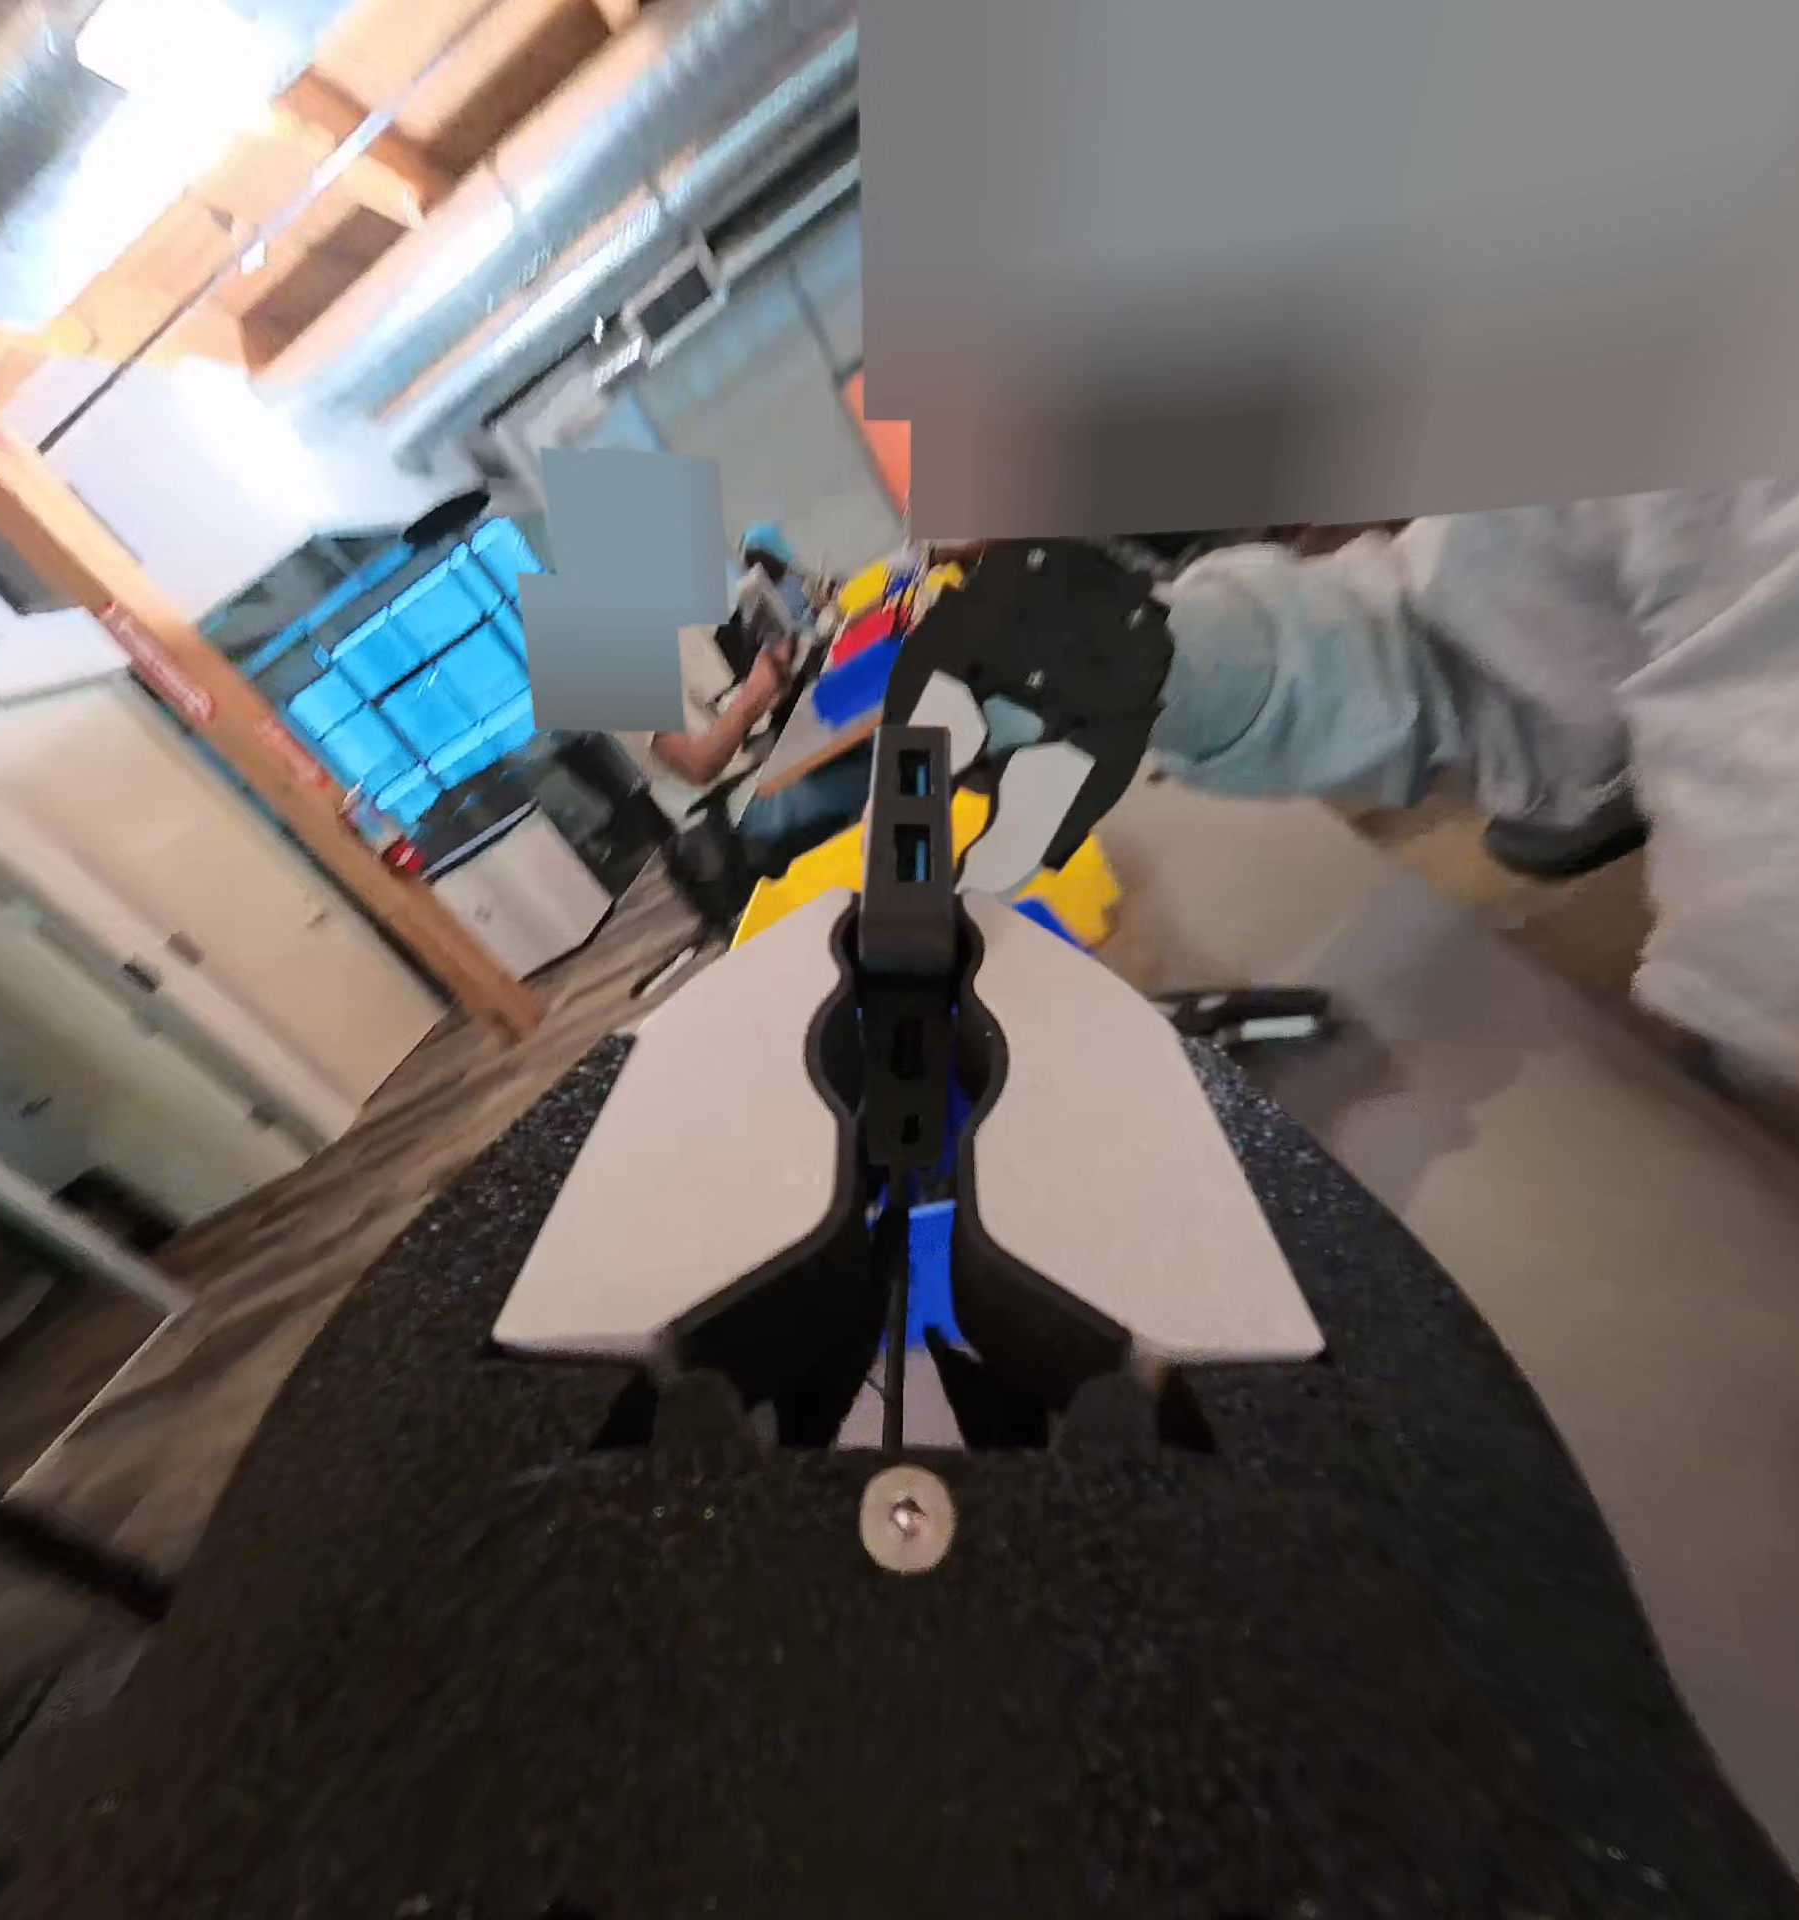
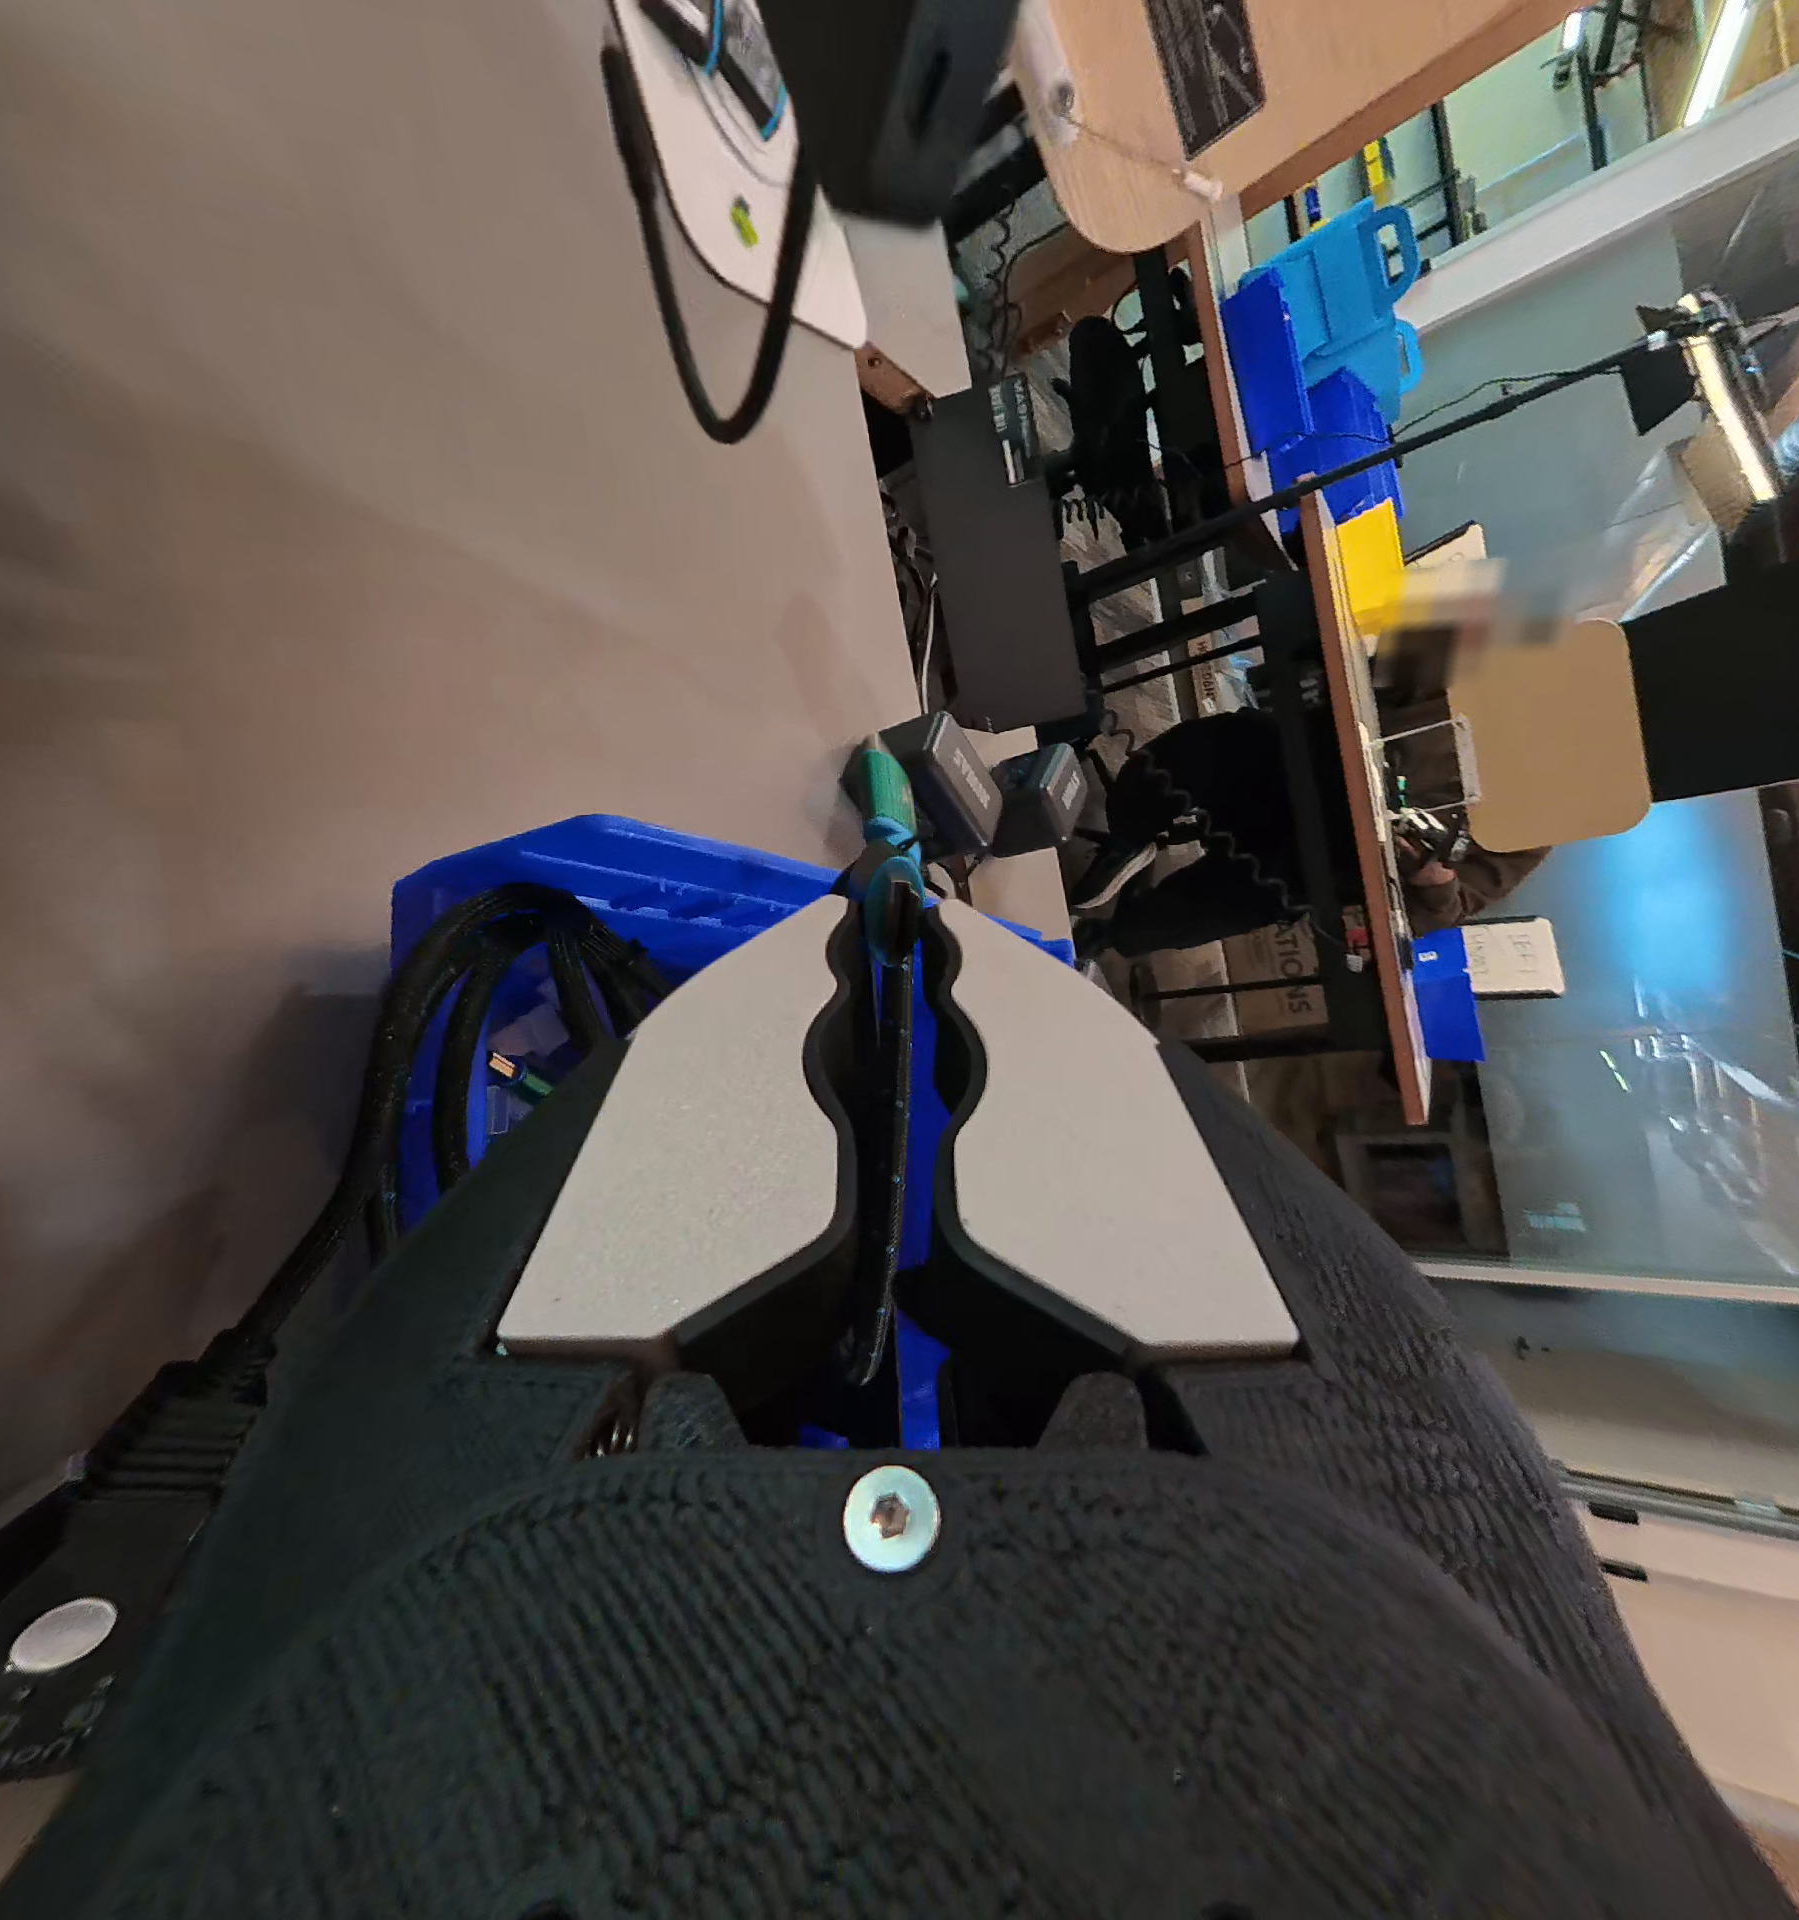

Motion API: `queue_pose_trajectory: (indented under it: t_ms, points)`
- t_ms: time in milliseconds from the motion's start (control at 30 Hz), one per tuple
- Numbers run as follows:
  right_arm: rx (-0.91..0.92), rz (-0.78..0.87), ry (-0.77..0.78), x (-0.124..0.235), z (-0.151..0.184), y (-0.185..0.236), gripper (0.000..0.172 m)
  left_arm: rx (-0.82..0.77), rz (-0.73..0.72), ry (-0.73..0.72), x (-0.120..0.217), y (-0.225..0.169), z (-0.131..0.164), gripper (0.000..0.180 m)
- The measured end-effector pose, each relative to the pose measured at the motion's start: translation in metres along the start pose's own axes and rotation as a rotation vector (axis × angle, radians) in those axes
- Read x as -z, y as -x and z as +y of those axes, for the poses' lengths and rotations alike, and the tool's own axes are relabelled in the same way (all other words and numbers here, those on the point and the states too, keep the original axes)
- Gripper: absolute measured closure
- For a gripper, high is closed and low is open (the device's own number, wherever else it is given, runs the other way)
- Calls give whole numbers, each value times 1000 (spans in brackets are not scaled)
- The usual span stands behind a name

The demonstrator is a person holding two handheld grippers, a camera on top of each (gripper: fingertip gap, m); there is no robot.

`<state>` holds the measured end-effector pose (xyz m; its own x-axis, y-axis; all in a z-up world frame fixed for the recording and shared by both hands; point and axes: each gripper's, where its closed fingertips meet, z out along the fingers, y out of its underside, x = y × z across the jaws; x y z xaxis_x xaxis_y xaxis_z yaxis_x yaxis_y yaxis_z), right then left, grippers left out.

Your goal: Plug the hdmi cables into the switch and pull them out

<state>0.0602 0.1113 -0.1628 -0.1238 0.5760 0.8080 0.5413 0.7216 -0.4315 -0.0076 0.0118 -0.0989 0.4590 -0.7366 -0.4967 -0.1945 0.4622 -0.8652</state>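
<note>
Left gripper (image 1: 900,914): its two grey fingers (image 1: 760,1049) were closed narrowly on a black USB hub (image 1: 910,831), which stood up out of the tips at the centre of the left wrist view, two blue-lined ports facing the camera.
Hub cable (image 1: 890,1340): a thin black lead ran down from the hub between the fingers toward the bottom of the frame.
Yellow bin (image 1: 1071,894): sat just behind the hub, right of centre, with a bit of blue beside it.
Other gripper (image 1: 1020,821): seen above and right of the hub in the left wrist view, near it; whether they touched I could not tell.
Right gripper (image 2: 890,920): fingers close together, pinching a black braided cable (image 2: 890,1122) by its teal-collared plug end (image 2: 890,904) at the centre of the right wrist view.
Blue bin (image 2: 604,873): left of centre, just behind the fingers, holding coils of black cable (image 2: 407,1039).
Table (image 2: 355,520): pale grey, filling the upper left.
Green plug (image 2: 879,795): just above the fingertips, at the table edge beside two dark grey adapters (image 2: 962,795).
</note>
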Motion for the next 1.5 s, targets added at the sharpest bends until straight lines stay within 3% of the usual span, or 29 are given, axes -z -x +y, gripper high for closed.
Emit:
queue_pose_trajectory:
  t_ms: [133,467,800,933,1067,1267,1500]
  points:
    - [6,39,13,11,-1,-4,161,39,50,-183,18,-4,-25,166]
    - [47,79,90,19,10,-4,161,4,29,-249,39,-5,-43,166]
    - [51,79,116,20,16,0,161,82,118,-490,63,-7,-62,167]
    - [48,71,147,21,23,2,161,89,119,-517,69,-6,-64,167]
    - [78,52,273,18,46,7,161,93,93,-460,63,-3,-57,167]
    - [92,-112,396,2,70,43,162,38,-28,-52,33,7,-9,167]
    - [30,-234,432,2,75,64,161,10,-27,153,18,3,16,167]
